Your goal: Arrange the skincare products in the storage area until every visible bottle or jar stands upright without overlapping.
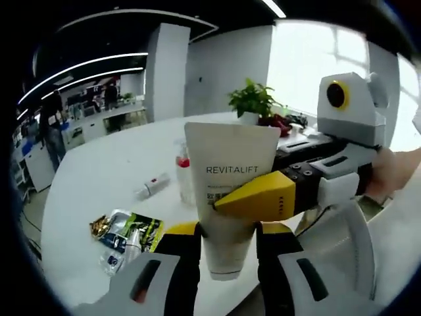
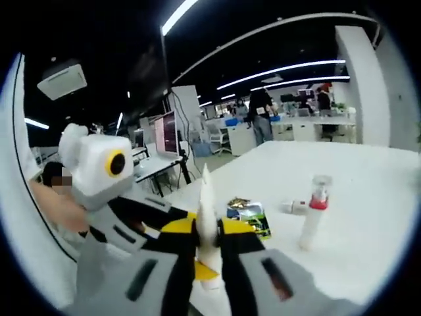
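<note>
1. In the left gripper view the white REVITALIFT tube (image 1: 227, 191) is held up above the white table (image 1: 99, 178), cap end down, its lower part pinched between the left gripper (image 1: 227, 247) jaws, which press it from both sides
2. The right gripper (image 1: 263, 197) comes in from the right in that view; its yellow fingertip lies across the middle of the tube's front face, just under the printed name
3. In the right gripper view the tube (image 2: 207, 210) shows edge-on as a thin white blade, and the right gripper (image 2: 209, 253) jaws are closed on it from either flat side; the left gripper (image 2: 125, 217) sits just to the left, touching the same tube
4. A small clear spray bottle (image 2: 313, 210) with a red collar stands upright on the table, well apart from the held tube; in the left gripper view it stands behind the tube's left edge, partly hidden (image 1: 183, 171)
5. A small white tube with a red band (image 1: 152, 185) lies on its side on the table, near the spray bottle
6. A green and black sachet (image 1: 128, 234) lies flat near the table's near edge, with a gold wrapper (image 1: 100, 227) beside it
7. A potted green plant (image 1: 251, 100) stands at the far side of the table; desks and people fill the office behind
</note>
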`<action>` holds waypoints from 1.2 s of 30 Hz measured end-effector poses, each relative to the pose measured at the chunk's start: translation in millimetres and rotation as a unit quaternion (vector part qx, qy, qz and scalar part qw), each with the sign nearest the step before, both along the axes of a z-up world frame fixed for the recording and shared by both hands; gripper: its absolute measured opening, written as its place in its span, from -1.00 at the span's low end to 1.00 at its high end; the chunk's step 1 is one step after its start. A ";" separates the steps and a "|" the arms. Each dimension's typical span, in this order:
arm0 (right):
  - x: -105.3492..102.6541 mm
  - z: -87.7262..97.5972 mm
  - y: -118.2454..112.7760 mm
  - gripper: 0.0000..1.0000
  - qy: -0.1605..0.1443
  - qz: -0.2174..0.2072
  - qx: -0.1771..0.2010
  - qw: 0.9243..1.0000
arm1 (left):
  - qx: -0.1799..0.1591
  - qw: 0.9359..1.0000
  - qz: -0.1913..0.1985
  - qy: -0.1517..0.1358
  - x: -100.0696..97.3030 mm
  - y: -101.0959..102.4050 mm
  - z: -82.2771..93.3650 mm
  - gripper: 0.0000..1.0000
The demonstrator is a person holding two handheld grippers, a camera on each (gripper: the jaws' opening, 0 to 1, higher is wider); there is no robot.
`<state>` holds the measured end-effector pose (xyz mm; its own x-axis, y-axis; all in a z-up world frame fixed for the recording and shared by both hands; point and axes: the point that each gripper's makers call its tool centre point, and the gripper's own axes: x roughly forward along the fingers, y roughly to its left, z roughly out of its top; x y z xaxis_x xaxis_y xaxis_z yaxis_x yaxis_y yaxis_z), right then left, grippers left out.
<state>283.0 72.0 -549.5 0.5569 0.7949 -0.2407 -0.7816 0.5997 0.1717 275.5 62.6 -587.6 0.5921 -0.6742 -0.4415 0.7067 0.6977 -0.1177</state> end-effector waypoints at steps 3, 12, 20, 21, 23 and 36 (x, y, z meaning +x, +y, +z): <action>-2.3 2.2 -3.1 -0.76 -0.009 0.025 -0.008 1.000 | 0.003 0.999 -0.035 -0.002 -4.4 -3.8 0.4 -0.43; -12.3 17.4 -16.0 -0.77 -0.017 0.120 0.008 0.993 | 0.012 0.985 -0.174 0.006 -18.6 -20.7 6.2 -0.48; -34.0 32.5 -15.8 -0.77 -0.022 0.217 0.024 0.976 | 0.012 0.965 -0.262 -0.002 -31.5 -39.4 14.0 -0.52; -33.4 31.9 -16.4 -0.77 -0.021 0.217 0.021 0.976 | 0.016 0.961 -0.276 -0.007 -34.1 -41.4 14.2 -0.57; -36.5 30.0 -17.9 -0.77 -0.022 0.234 0.012 0.972 | 0.033 0.955 -0.294 -0.015 -35.8 -42.2 11.8 -0.57; -34.8 23.6 -15.0 -0.73 -0.023 0.251 -0.001 0.968 | 0.060 0.944 -0.325 -0.021 -30.3 -36.3 6.0 -0.67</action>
